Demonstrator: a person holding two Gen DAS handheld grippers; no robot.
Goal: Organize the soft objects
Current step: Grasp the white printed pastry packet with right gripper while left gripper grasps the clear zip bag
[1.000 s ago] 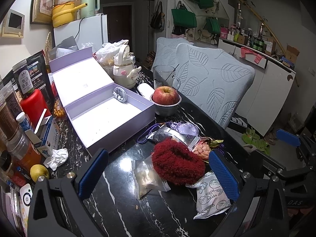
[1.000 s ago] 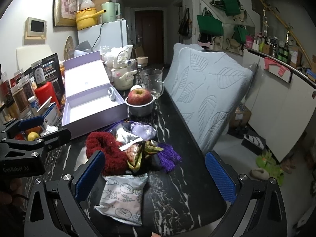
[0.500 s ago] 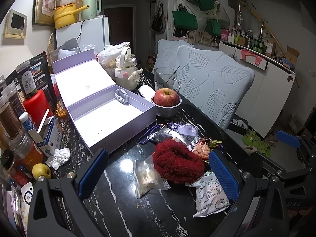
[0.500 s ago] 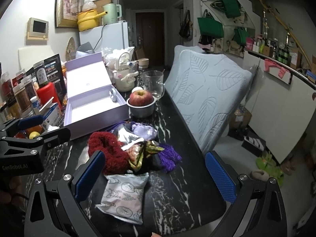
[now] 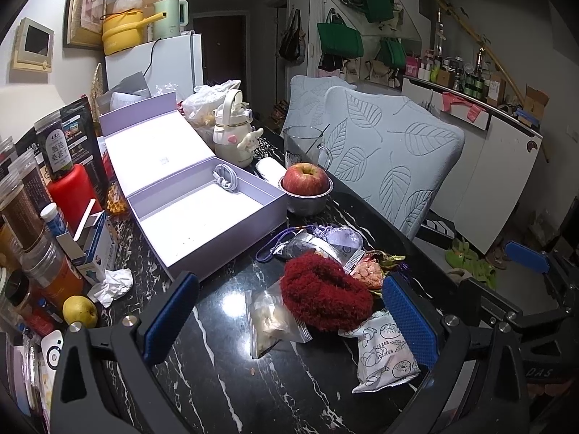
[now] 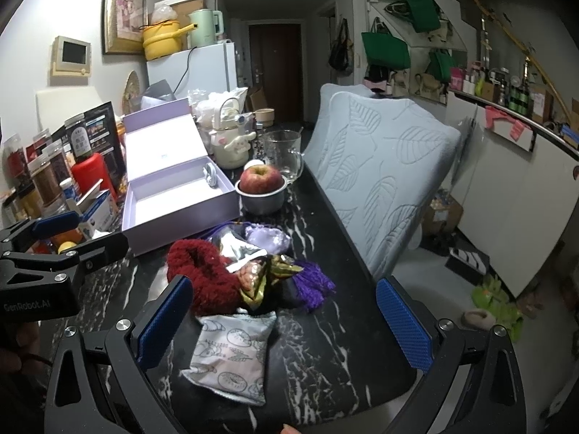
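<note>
You had both grippers over the black marble table [image 5: 224, 390] w/ nothing held. Your left gripper [image 5: 289, 322] hung w/ jaws wide apart, its blue pads [image 5: 170, 314] either side of the pile; your right gripper [image 6: 282, 322] likewise had jaws spread wide, empty. Landmark: the open lilac box [image 5: 202, 213]. The soft pile lay just in front of the box, on the near side from you: a fuzzy dark-red knit piece [image 5: 325, 296] nearest the box's front corner, a clear zip bag [image 5: 269, 320] touching its left edge, a white printed pouch [image 6: 231, 358] on its near side, partly tucked under it. Behind the knit, toward the box, were a silver foil packet [image 5: 307, 246], a pale lilac drawstring bag [image 6: 266, 237] & a purple cord [image 5: 280, 238]. A purple tassel [image 6: 313, 284] & gold-foil wrapper [image 6: 278, 267] sat on the pile's far-right side from the box. Inside the box, only a coiled white cable [image 5: 226, 177] in its back corner. An apple [image 5: 305, 179] in a steel bowl [image 5: 307, 202] stood touching the box's right-hand corner. Crumpled tissue [image 5: 112, 284] & a lemon [image 5: 79, 311] lay left of the box front.
</note>
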